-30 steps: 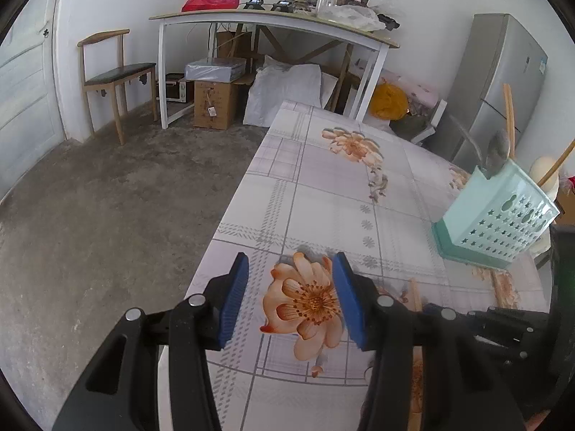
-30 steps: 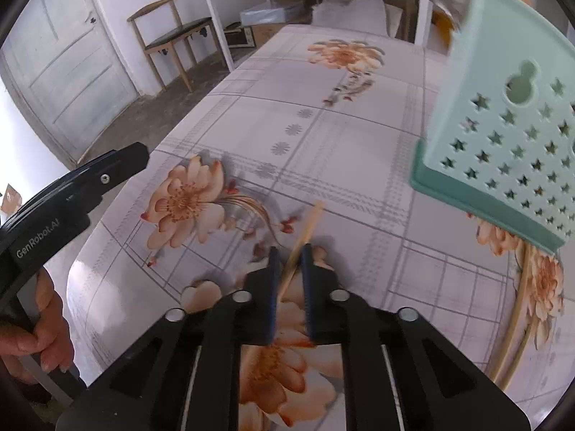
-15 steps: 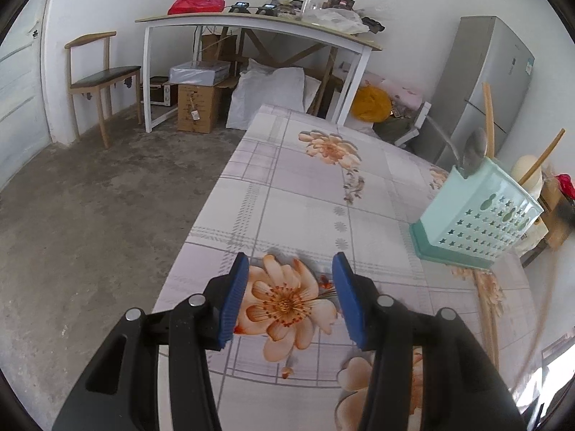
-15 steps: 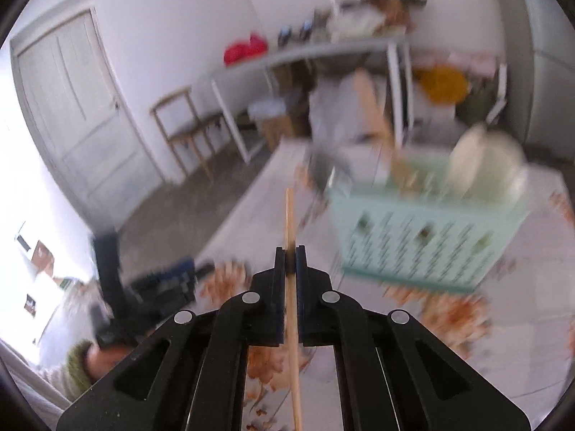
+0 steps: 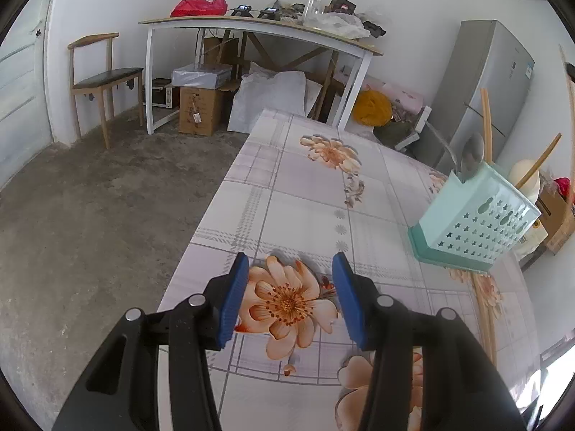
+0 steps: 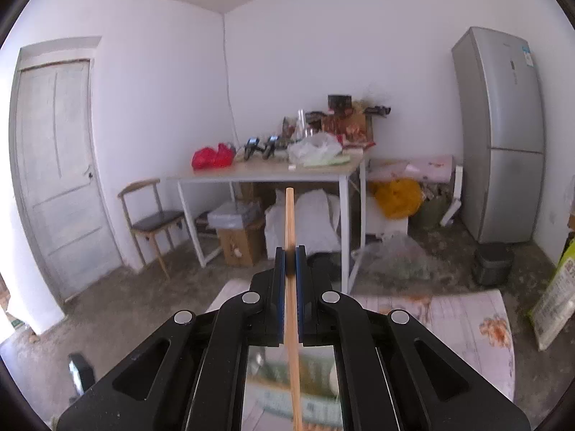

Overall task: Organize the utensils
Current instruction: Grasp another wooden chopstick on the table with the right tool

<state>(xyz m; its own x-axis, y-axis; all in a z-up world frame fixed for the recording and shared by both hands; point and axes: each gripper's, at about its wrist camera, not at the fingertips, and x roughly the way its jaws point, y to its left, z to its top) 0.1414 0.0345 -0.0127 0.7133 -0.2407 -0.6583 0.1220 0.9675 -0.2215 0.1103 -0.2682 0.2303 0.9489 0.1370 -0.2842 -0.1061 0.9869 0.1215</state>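
Observation:
My right gripper is shut on a wooden chopstick that stands upright between the blue pads, its top above the jaws and its lower end over the mint-green utensil holder, seen blurred below. In the left wrist view the holder stands at the table's right side with a metal spoon and wooden sticks in it. More chopsticks lie flat on the cloth in front of it. My left gripper is open and empty above the floral tablecloth.
A white work table piled with clutter, a wooden chair, boxes and bags stand at the far wall. A grey fridge is at the right. The table's left edge drops to a concrete floor.
My right gripper lifted the chopstick off the table, swung it upright and rose above the holder. The left gripper drew back a little and stayed open.

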